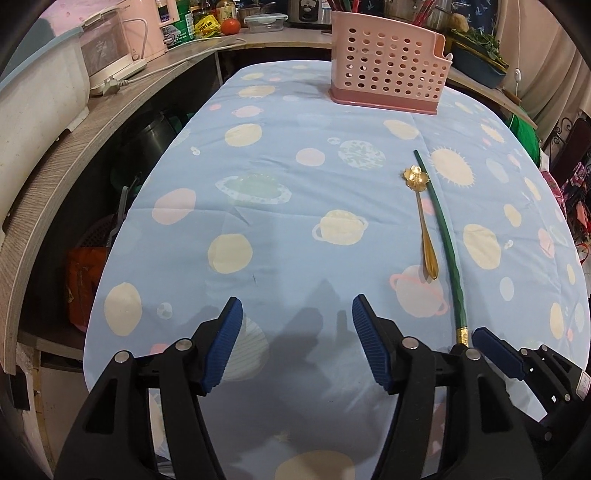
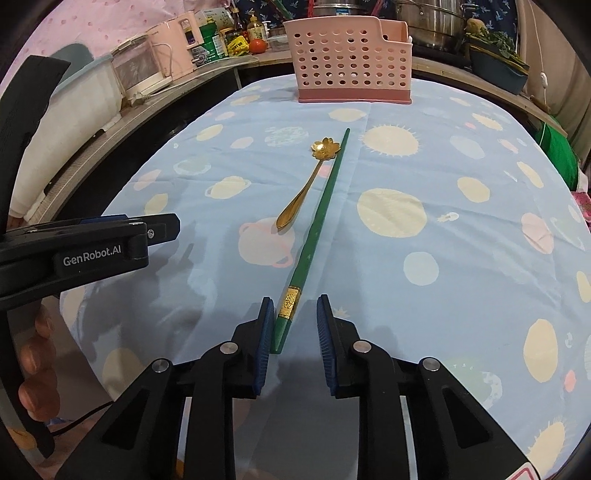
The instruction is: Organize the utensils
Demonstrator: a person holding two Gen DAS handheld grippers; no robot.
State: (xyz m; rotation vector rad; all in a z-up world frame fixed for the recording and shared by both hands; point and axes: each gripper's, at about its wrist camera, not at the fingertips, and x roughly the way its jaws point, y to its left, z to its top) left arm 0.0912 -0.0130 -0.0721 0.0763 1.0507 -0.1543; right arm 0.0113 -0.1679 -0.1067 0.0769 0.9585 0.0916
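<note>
A green chopstick with a gold band lies on the blue planet-print tablecloth; it also shows in the left wrist view. A gold flower-bowl spoon lies just left of it, also seen in the left wrist view. A pink perforated utensil holder stands at the table's far end, also in the left wrist view. My right gripper is open with the chopstick's near end between its fingers. My left gripper is open and empty over bare cloth, left of the utensils.
A wooden counter curves along the left with a white appliance, bottles and a tomato. Steel pots and greens sit behind the holder. The left gripper body shows at the right wrist view's left edge.
</note>
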